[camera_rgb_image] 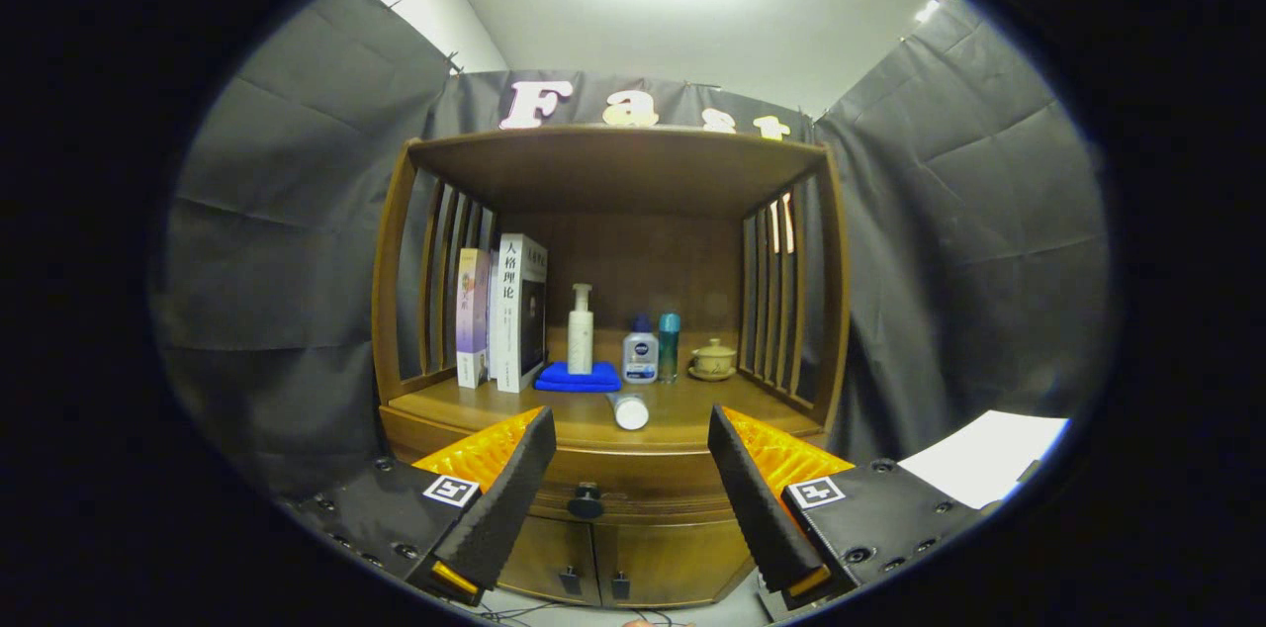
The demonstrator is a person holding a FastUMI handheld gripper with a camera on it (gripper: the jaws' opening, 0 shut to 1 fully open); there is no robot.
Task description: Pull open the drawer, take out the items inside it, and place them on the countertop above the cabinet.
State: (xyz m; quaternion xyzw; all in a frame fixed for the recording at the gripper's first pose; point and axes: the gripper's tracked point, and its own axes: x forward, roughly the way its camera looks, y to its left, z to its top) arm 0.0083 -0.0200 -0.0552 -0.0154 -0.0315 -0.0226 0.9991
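- Drawer (603,484) sits shut under the tabletop (593,419), stiff wood, likely sliding with steady resistance.
- Knob (586,500) (small, rounded, possibly slippery) is the hold.
- Gripper (633,498) spread wide, empty, knob between its fingers.

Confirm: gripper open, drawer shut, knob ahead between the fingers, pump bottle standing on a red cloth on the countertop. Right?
One thing is off. In the gripper view the pump bottle stands on a blue cloth, not a red one. The rest holds: the gripper is open, the drawer is shut, and its knob sits ahead between the fingers, below the countertop.
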